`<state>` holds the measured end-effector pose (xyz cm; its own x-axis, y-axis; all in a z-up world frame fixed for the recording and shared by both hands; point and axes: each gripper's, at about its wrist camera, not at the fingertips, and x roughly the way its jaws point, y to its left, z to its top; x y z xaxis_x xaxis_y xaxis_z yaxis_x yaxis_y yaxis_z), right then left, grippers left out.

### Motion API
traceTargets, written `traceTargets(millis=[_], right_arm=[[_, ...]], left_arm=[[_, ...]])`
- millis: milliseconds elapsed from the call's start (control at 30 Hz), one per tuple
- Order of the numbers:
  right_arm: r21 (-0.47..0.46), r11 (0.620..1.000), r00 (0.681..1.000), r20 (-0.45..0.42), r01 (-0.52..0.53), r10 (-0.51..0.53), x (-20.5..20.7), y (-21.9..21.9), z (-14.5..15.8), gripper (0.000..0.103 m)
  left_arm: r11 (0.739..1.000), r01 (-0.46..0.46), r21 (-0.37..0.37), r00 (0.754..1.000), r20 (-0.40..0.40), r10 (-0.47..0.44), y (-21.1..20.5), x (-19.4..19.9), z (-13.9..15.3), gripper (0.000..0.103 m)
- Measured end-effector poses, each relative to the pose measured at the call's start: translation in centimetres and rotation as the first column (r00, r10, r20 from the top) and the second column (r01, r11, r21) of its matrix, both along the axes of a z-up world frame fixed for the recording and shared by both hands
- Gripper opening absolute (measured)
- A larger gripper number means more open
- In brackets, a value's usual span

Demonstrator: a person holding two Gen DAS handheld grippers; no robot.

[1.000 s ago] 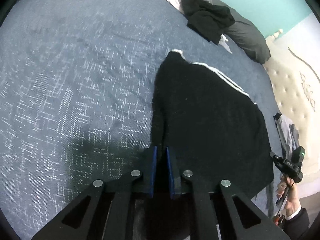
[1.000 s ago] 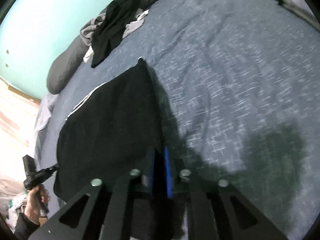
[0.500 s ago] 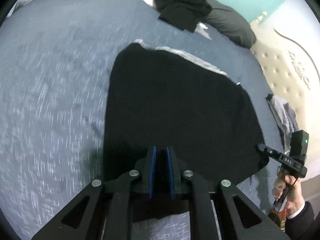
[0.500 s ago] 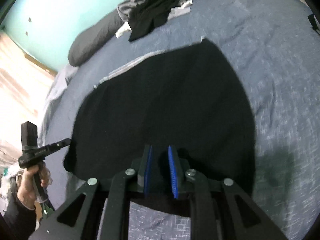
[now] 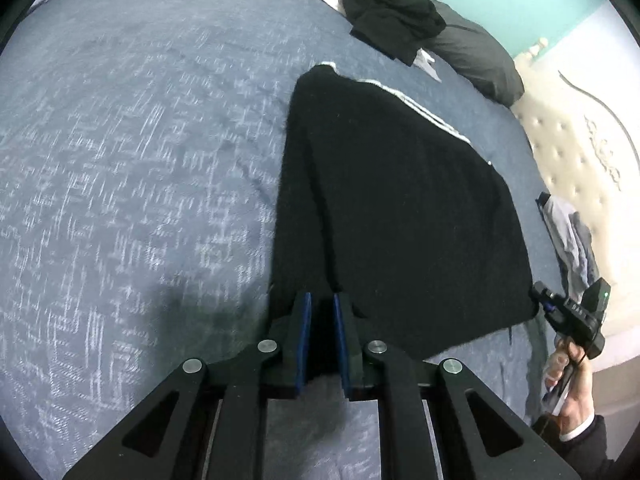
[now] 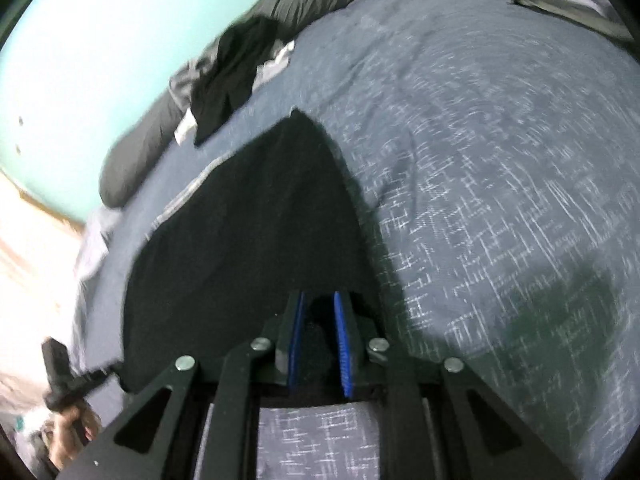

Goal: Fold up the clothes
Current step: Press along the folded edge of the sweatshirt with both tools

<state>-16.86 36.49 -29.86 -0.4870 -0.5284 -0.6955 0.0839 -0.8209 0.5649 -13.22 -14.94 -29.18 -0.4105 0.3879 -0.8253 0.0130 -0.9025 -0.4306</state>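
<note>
The black garment (image 5: 404,216) lies spread on the bed (image 5: 140,168), its far edge trimmed with a white stripe and its near edge raised off the blue-grey cover toward both cameras. The left hand-held gripper (image 5: 320,316) is pinched on the near left corner of the cloth, its blue pads close together with dark fabric between them; the right hand-held gripper (image 6: 320,320) stands at the other near corner with a bunch of black fabric between its pads, so it too appears clamped on the cloth, though the gap there looks a little wider. Judging by how the fabric hangs in a smooth, taut sheet between the two grips and drapes without creasing sharply, it is soft, light and limp, probably a knit with some fuzz, so it will sag wherever it is not held and will not keep a shape of its own. It is not fragile, and the rubbery pads should not slip on it. The corners of the near hem are the sensible places to hold, kept well apart so the edge stays straight. A heap of other clothes (image 5: 394,20) lies near the pillow (image 5: 476,60) at the far side of the bed, well apart from this piece
</note>
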Motion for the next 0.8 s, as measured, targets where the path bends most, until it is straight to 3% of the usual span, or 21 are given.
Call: traceTargets(millis=[133, 233, 300, 533, 633, 700, 800], right_arm=[[-0.041, 0.999, 0.998, -0.049, 0.033, -0.035, 0.7, 0.8, 0.0, 0.015], [-0.09, 0.995, 0.999, -0.027, 0.041, -0.043, 0.8, 1.4, -0.6, 0.015], [-0.098, 0.994, 0.999, -0.029, 0.04, -0.043, 0.8, 1.5, -0.5, 0.015], [-0.12, 0.992, 0.999, -0.034, 0.037, -0.041, 1.0, 1.7, -0.7, 0.016], [-0.123, 0.992, 0.999, -0.033, 0.038, -0.042, 1.0, 1.7, -0.8, 0.017], [-0.122, 0.992, 0.999, -0.032, 0.037, -0.041, 1.0, 1.6, -0.9, 0.017], [-0.116, 0.993, 0.999, -0.029, 0.037, -0.04, 0.9, 1.5, -1.1, 0.017]], left_arm=[[1.0, 0.02, 0.002, 1.0, 0.004, -0.02, -0.2, 1.0, 0.0, 0.016], [1.0, 0.014, 0.0, 1.0, -0.001, -0.014, -0.5, 1.6, 0.1, 0.027], [1.0, 0.011, -0.001, 1.0, -0.004, -0.011, -0.7, 2.0, 0.2, 0.048], [1.0, 0.017, -0.012, 1.0, -0.007, -0.017, -1.3, 2.6, -0.2, 0.05], [0.999, 0.048, -0.006, 0.999, -0.019, -0.048, -0.8, 2.5, -0.3, 0.048], [0.998, 0.067, 0.015, 0.998, -0.011, -0.067, -0.6, 2.4, -0.7, 0.021], [0.998, 0.064, 0.014, 0.998, -0.014, -0.063, -0.8, 2.4, -0.7, 0.01]])
